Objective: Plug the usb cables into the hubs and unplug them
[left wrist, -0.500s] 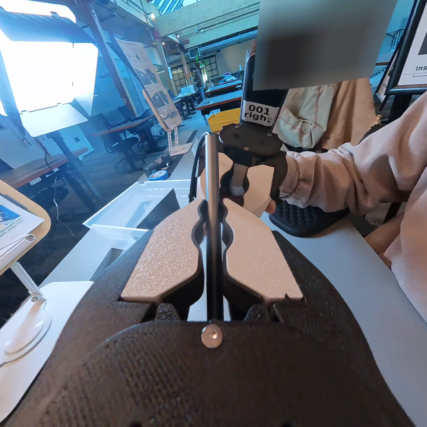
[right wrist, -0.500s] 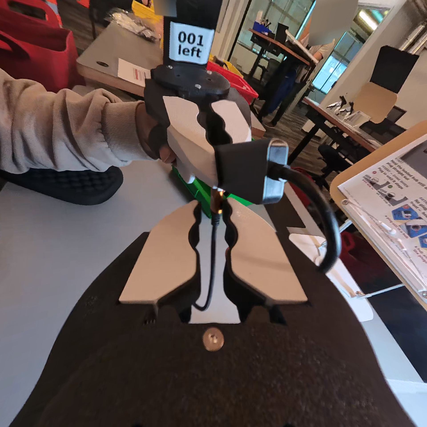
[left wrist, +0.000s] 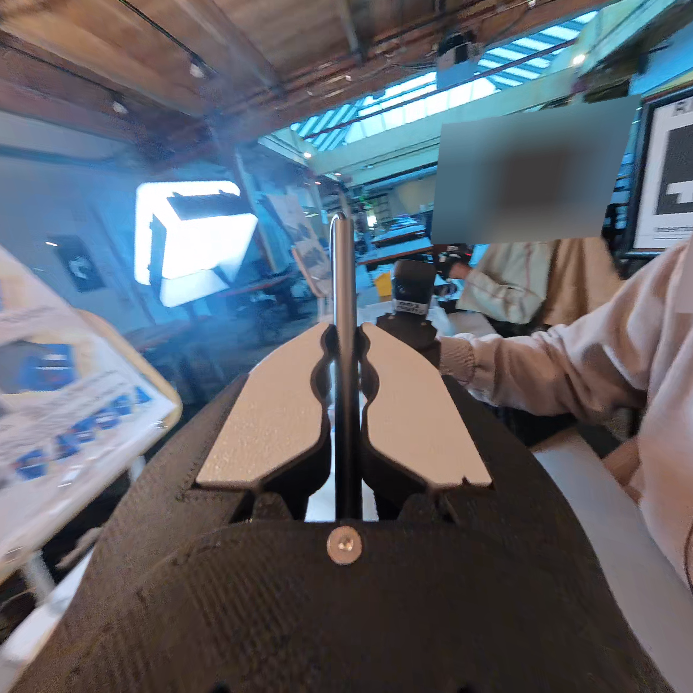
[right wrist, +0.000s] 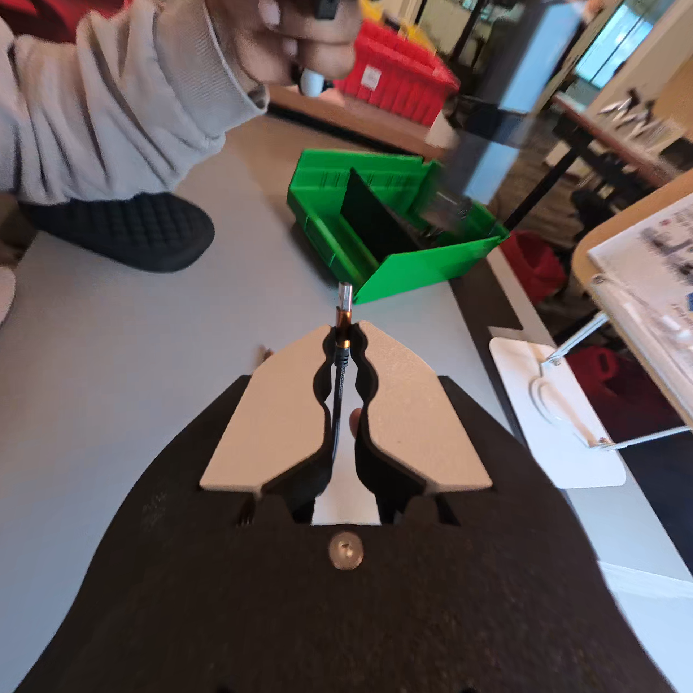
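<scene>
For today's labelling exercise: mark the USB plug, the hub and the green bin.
USB plug (right wrist: 345,296): right wrist view, on its bare metal tip.
Hub (left wrist: 344,285): left wrist view, on its grey edge above the fingers.
Green bin (right wrist: 423,273): right wrist view, on its front wall.

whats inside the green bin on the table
The green bin holds a black divider panel standing upright across it. Beyond the divider, dark blurred items lie in the far compartment, too smeared to identify. The near compartment's floor is hidden behind the front wall.
</scene>
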`<state>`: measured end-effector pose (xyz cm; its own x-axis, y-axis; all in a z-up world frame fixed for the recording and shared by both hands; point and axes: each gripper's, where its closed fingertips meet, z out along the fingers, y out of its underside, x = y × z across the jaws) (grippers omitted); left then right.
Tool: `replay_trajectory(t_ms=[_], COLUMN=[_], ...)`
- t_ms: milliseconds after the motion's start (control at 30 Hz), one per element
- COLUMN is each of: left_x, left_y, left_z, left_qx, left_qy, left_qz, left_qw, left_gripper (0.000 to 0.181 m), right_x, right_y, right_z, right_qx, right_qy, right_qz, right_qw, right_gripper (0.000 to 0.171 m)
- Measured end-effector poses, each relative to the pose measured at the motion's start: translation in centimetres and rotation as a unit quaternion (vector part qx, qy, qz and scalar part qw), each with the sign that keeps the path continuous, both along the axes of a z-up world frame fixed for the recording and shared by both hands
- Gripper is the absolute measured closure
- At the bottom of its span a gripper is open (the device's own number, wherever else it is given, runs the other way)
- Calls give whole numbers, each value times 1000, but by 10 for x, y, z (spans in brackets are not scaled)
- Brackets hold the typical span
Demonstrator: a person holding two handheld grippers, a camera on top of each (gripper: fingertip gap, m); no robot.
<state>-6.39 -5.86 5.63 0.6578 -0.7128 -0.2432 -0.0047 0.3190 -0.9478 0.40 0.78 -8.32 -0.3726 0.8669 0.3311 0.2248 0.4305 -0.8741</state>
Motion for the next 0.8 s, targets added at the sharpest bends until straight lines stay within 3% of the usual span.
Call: replay_trajectory(t_ms=[133,267,433,500,633,700,800], left_x=[-31,-24,-4,-1,1,0,-2], left_y=[-18,-7,11,16,21,21,20], left_z=[21,12,-10,-16,-22,-22,-20], left_qx=[36,24,-4,-14,-24,-22,-18], left_qy=[-15,-3,24,26,23,24,26], left_qz=[38,41,31,27,24,25,30], left_qw=[999,999,999,999,999,999,999], left_gripper=[170,171,171,171,171,171,171], right_x=[16,50,110,123,116,120,138], right_y=[29,66,121,144,190,223,260], right_z=[37,88,145,142,92,61,31], right_qx=[3,-15,4,45,37,72,180], right_qy=[62,156,301,306,222,162,86], right_qz=[-55,-131,-260,-312,-365,-432,-519], right_qw=[997,979,917,899,903,884,831], right_gripper=[164,164,164,164,164,164,164])
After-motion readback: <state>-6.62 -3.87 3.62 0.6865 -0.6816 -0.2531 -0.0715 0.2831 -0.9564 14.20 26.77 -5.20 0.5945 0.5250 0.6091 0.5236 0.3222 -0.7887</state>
